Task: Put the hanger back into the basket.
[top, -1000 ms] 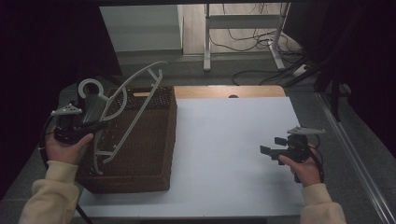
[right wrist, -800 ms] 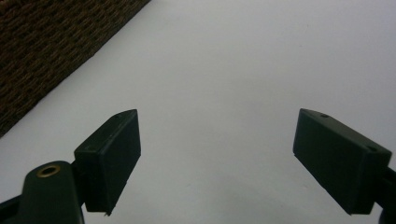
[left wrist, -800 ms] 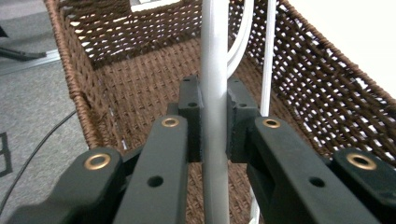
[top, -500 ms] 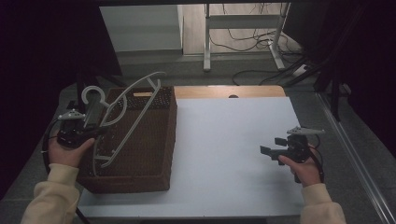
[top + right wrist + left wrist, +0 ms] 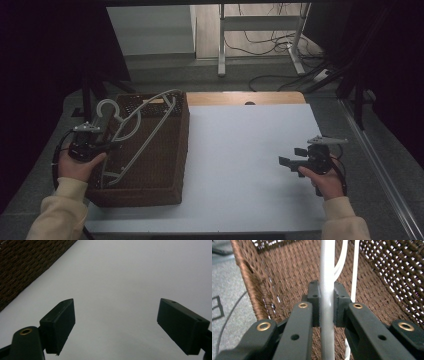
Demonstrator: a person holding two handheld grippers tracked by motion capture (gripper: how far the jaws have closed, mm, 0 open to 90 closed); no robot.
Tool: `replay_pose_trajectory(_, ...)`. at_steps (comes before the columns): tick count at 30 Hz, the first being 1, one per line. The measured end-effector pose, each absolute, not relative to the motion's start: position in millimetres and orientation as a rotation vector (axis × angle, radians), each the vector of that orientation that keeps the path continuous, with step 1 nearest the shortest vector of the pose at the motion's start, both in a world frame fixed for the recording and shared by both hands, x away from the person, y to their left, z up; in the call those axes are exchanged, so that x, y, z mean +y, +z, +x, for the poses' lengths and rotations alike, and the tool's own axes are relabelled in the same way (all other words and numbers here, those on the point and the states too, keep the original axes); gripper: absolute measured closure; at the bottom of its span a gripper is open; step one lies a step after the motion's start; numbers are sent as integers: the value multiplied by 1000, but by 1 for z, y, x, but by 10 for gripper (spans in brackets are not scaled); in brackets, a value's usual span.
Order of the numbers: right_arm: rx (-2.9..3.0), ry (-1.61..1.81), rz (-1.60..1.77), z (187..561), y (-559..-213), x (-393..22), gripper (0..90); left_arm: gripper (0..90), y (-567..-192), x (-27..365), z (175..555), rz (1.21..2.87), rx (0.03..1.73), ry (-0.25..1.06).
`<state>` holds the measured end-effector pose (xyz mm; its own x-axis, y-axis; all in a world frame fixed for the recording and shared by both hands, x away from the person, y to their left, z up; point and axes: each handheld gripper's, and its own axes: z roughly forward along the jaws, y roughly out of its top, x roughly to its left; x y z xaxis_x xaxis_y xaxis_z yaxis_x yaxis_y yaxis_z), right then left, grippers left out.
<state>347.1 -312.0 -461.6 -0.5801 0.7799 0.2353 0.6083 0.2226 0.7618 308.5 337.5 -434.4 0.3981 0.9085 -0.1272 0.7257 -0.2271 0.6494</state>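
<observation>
The left gripper (image 5: pixel 102 131) is pinching the pale bar of a white hanger (image 5: pixel 142 127), which slants into the brown wicker basket (image 5: pixel 165 165) at the left edge of the white worktop (image 5: pixel 240 150), hook end above the rim. I'd judge it's being laid in: next, settle it flat, then release. The right gripper (image 5: pixel 295 161) rests spread and empty near the right edge.

A white surface (image 5: pixel 240 150) spreads across the middle, with a strip of bare wood (image 5: pixel 240 98) showing along its far edge. On the left side sits a brown woven basket (image 5: pixel 160 165), resting flat on the surface and reaching past its left edge. Grey carpeted floor (image 5: pixel 380 150) surrounds everything.
</observation>
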Motion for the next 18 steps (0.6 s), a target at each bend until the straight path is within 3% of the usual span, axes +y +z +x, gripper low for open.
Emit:
replay_pose_trajectory(2,2296,1283,1324,347,-462,-312,152,741,-435,337,310,2027,1379,337)
replay_pose_trajectory(5,2298,1280,1326,348,-462,-312,152,456,-430,332,307,2008,1360,419)
replay_pose_trajectory(8,2297,1281,1327,347,-462,-313,151,319,-425,327,305,1989,1356,438)
replay_pose_trajectory(11,2296,1285,1325,347,-462,-313,150,276,-420,320,301,1972,1322,432)
replay_pose_trajectory(18,2300,1285,1324,348,-462,-313,150,270,-414,289,293,1959,1193,373)
